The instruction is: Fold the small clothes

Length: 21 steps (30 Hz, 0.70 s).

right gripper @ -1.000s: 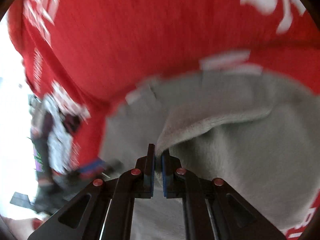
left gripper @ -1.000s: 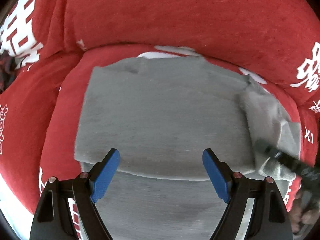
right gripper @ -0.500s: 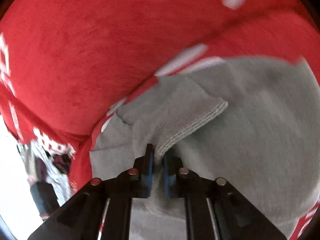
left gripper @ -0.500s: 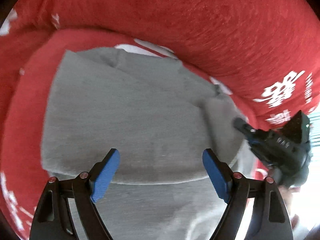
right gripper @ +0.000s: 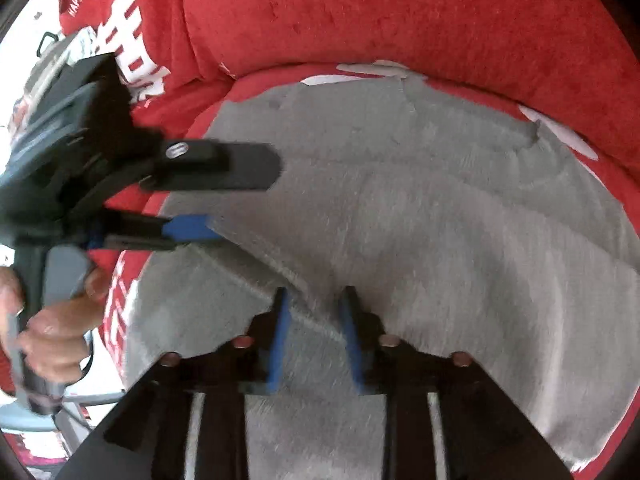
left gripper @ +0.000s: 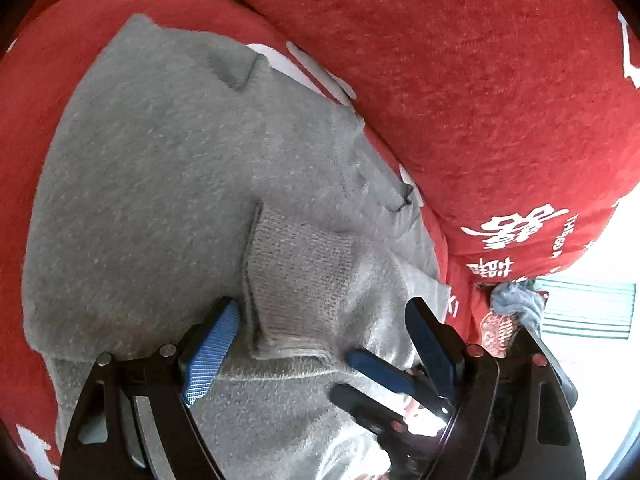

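Observation:
A small grey knit garment lies on the red cushion, also filling the right wrist view. Its ribbed sleeve cuff lies folded onto the body between the fingers of my left gripper, which is open just above the cloth. My right gripper is open, its jaws a little apart over a fold edge, holding nothing. The right gripper's blue fingertips show at the lower right of the left wrist view. The left gripper shows in the right wrist view, over the garment's left edge.
The red sofa backrest with white lettering rises close behind the garment, also in the right wrist view. A hand holds the left gripper's handle. A bright window area lies at the far right.
My right gripper has let go of the sleeve and opened; the cuff now lies on the garment's body. The left gripper moved right, over the cuff, close to the right gripper.

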### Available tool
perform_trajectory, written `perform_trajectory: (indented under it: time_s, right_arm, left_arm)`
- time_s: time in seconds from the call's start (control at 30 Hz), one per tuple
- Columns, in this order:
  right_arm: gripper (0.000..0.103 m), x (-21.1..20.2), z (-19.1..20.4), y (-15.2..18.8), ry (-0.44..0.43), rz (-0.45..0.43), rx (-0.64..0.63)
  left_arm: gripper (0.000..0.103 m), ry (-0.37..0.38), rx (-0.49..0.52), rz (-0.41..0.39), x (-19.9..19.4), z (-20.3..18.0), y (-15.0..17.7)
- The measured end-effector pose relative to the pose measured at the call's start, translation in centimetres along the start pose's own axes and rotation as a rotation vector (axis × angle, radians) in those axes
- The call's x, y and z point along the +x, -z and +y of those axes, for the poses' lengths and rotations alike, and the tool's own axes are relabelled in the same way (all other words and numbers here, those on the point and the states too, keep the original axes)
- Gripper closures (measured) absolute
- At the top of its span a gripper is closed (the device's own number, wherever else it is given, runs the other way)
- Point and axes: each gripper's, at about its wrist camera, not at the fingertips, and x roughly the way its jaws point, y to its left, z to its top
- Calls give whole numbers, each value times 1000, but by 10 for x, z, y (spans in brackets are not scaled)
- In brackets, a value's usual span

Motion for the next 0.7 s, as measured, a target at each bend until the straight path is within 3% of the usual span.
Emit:
perform_trajectory:
  time_s: [0.2, 0.27, 0.3, 0.33, 0.43, 0.53, 0.67, 0.7]
  right_arm:
    - [63, -45, -79, 49, -62, -46, 352]
    - [63, -61, -109, 78, -68, -86, 510]
    - [63, -68, -122, 90, -59, -108, 580]
    - [63, -77, -140, 107, -45, -136, 670]
    - [63, -97, -176, 140, -61, -210, 853]
    - [63, -101, -203, 168, -145, -301, 1040]
    - [63, -95, -223, 176, -252, -412, 1181]
    - [72, -94, -225, 174, -264, -418, 1194]
  left_arm:
    - [20, -124, 76, 0, 15, -22, -3]
    - [51, -151, 109, -15, 21, -31, -2]
    - [88, -138, 117, -5, 24, -34, -2]
    - [96, -131, 114, 1, 25, -34, -2]
    - [95, -121, 142, -45, 18, -43, -2]
    - [95, -87, 149, -73, 5, -52, -5]
    - [96, -110, 172, -87, -1, -61, -10]
    - [95, -119, 175, -91, -2, -62, -11]
